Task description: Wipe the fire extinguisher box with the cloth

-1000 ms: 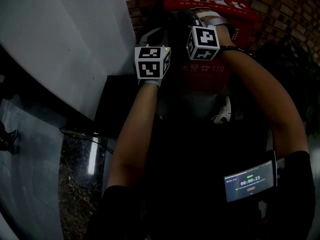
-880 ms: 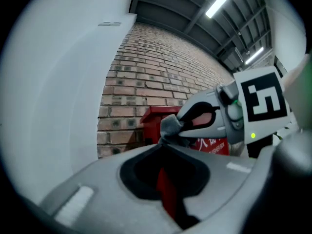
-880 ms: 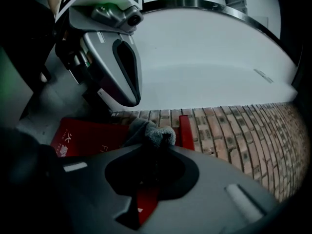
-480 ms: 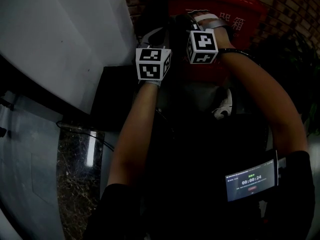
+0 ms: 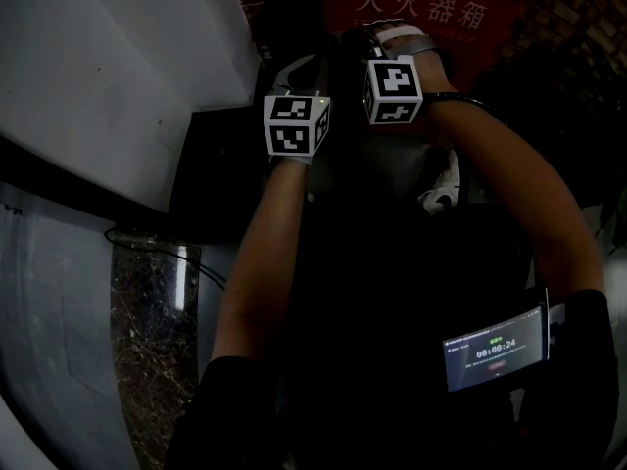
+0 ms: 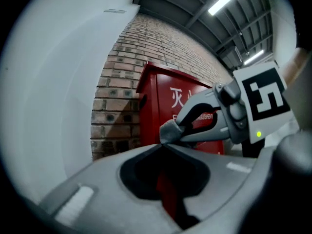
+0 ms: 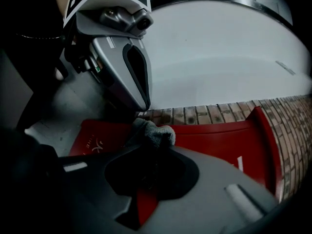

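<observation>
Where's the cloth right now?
In the right gripper view, the grey cloth is pinched between the fingers of the right gripper, just in front of the red fire extinguisher box. Whether it touches the box can't be told.

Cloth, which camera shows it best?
The right gripper view: the grey cloth sits pinched in the right tool, close and central. The left gripper view catches only a small corner; in the dark head view I cannot make it out.
</observation>
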